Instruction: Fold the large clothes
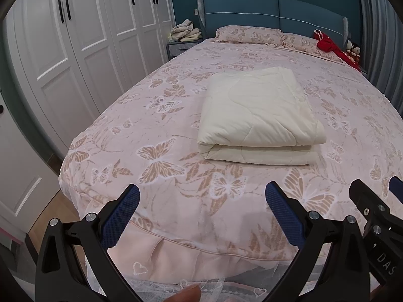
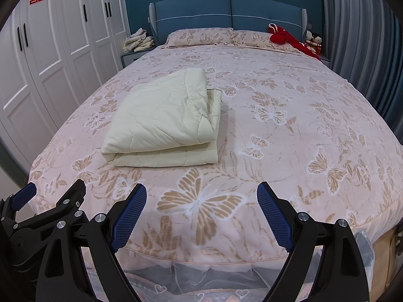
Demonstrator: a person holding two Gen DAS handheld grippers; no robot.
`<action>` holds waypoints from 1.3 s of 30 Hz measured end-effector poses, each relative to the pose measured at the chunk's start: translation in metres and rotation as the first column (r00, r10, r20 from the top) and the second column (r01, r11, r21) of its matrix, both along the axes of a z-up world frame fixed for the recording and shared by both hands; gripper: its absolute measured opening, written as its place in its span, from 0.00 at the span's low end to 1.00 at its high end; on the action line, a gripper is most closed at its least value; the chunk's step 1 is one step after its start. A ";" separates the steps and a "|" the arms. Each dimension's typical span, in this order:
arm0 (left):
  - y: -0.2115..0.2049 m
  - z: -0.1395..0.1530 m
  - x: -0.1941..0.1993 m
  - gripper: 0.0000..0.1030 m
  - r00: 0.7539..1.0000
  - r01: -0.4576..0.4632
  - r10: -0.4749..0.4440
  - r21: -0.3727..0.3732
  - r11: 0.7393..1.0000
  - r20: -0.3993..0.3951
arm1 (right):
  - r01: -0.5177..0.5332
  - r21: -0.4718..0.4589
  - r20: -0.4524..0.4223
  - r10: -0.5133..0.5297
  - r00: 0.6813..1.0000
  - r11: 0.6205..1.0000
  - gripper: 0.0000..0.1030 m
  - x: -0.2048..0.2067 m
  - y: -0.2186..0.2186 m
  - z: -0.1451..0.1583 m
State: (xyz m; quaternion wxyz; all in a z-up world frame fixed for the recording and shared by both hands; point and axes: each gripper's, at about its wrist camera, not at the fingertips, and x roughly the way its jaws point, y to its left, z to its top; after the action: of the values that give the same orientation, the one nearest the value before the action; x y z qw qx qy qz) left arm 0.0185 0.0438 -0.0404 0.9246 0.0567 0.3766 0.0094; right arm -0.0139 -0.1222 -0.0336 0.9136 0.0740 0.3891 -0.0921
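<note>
A cream quilted blanket (image 1: 259, 115) (image 2: 163, 120) lies folded into a thick rectangle in the middle of the bed (image 1: 156, 171) (image 2: 302, 130), which has a pink butterfly-print cover. My left gripper (image 1: 202, 201) hovers open over the foot of the bed, short of the blanket, with nothing between its blue pads. My right gripper (image 2: 201, 201) also stands open and empty above the foot edge; the blanket lies ahead and to its left. Each gripper shows at the edge of the other's view.
White wardrobe doors (image 1: 75, 45) run along the left. A nightstand with crumpled cloth (image 2: 138, 41) stands beside the blue headboard (image 2: 226, 12). Pillows, a red garment (image 2: 287, 37) and dolls sit at the head. Grey curtains (image 2: 365, 50) hang on the right.
</note>
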 end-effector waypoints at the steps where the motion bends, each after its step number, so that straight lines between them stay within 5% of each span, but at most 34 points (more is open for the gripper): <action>1: 0.000 0.000 0.000 0.95 1.000 -0.001 0.001 -0.001 1.000 0.000 | -0.001 -0.002 0.000 0.001 1.000 1.000 0.85 0.000 0.000 0.000; 39: -0.002 0.003 -0.001 0.95 1.000 -0.009 0.009 0.012 1.000 0.010 | -0.002 0.000 0.001 0.002 1.000 1.000 0.85 -0.001 -0.001 -0.001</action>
State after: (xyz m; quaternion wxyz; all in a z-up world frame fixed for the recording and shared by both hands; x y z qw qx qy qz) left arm 0.0172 0.0421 -0.0374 0.9260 0.0603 0.3722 0.0161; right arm -0.0146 -0.1234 -0.0350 0.9140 0.0736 0.3885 -0.0913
